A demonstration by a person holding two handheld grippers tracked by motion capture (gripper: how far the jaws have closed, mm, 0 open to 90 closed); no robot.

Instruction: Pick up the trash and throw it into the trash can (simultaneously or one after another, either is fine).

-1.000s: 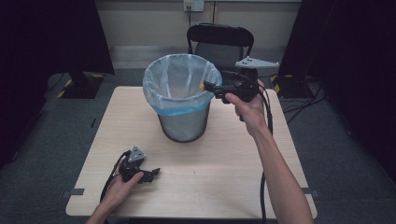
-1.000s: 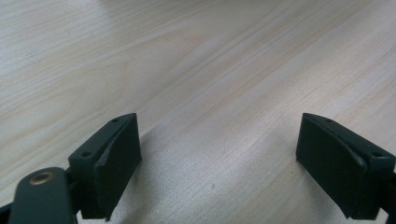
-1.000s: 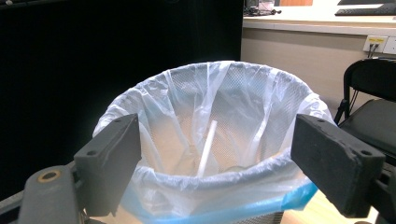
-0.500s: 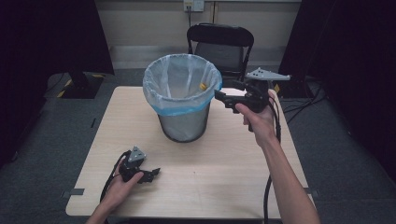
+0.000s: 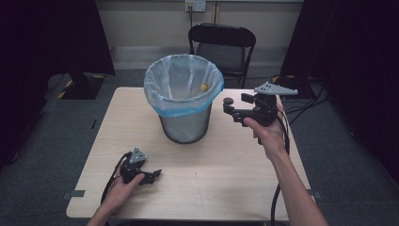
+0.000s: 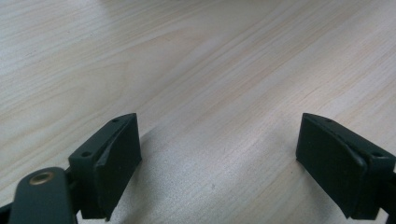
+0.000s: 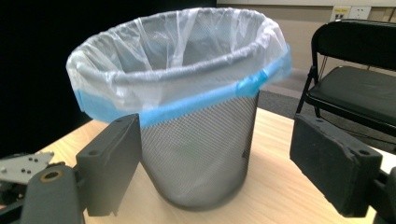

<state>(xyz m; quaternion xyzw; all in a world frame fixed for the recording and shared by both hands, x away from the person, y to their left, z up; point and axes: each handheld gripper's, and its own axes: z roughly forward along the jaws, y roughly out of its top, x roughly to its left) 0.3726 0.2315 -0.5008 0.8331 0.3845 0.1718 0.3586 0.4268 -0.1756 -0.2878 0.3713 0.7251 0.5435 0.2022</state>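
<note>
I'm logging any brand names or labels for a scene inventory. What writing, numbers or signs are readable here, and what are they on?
None can be read.
The wastebasket and its plastic liner carry no print.
The table and folding chair bear no label.
The wall outlet shows no legible marking.
The right gripper and left gripper show no lettering.

On the table (image 5: 226,188) the bin (image 5: 184,123) stands toward the far edge, near the middle. We see a small piece (image 5: 204,87) inside its liner (image 7: 154,70), by the right wall. The chair (image 5: 225,44) stands behind the table, beyond the bin. Our right gripper (image 5: 233,109) is in the air just right of the bin, its fingers (image 7: 334,165) pointing at the bin's side, with the bin ahead of them. Our left gripper (image 5: 151,175) rests on the table at the near left, well before the bin, with bare tabletop between its fingers (image 6: 112,161).
</note>
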